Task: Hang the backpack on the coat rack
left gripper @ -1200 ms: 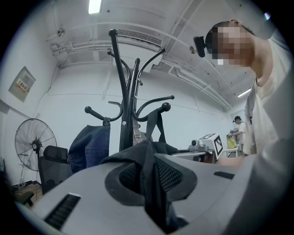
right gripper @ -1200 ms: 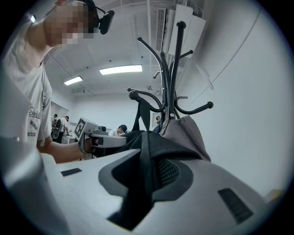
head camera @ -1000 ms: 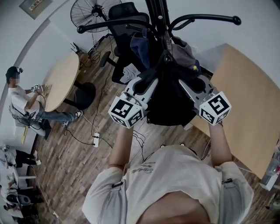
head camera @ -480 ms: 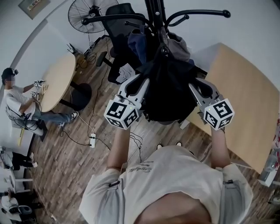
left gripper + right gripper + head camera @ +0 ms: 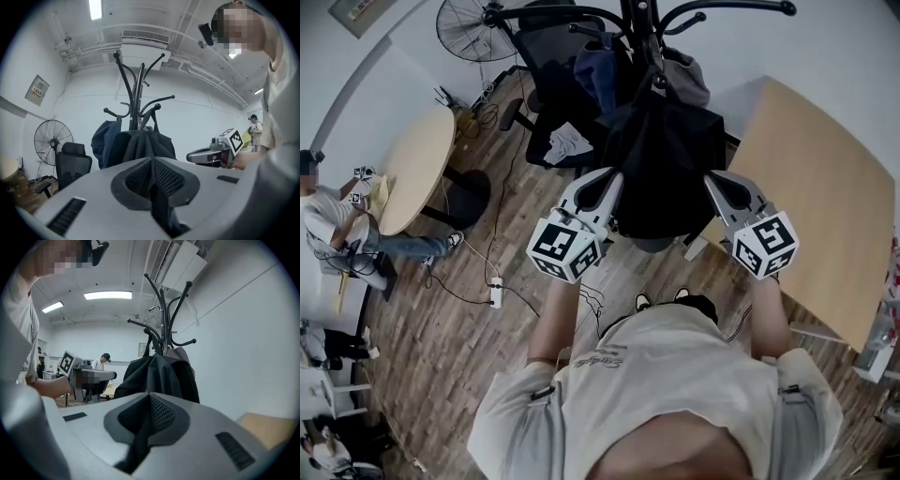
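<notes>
Around: we see an office chair (image 5: 546,56) and a fan (image 5: 467,23) at the upper left, a round counter (image 5: 417,169) at the left with a seated person (image 5: 321,211) beside it, a wooden counter (image 5: 820,197) at the right, and a power strip (image 5: 495,297) on the plank floor (image 5: 441,356)
In the way: a blue garment (image 5: 595,75) and a grey garment (image 5: 689,86) share the coat rack (image 5: 639,23) just behind the backpack (image 5: 661,159)
Hands: we hold the left gripper (image 5: 609,180) and the right gripper (image 5: 717,180) level, side by side, both pointing at the rack
Left fingers (image 5: 161,176): pressed together, empty
Right fingers (image 5: 157,411): have just been closing and now meet, nothing between them
Backpack place: upper centre, hung on the rack, between the two grippers and ahead of their tips
Backpack axis: upright, strap end at the hook, bottom down
</notes>
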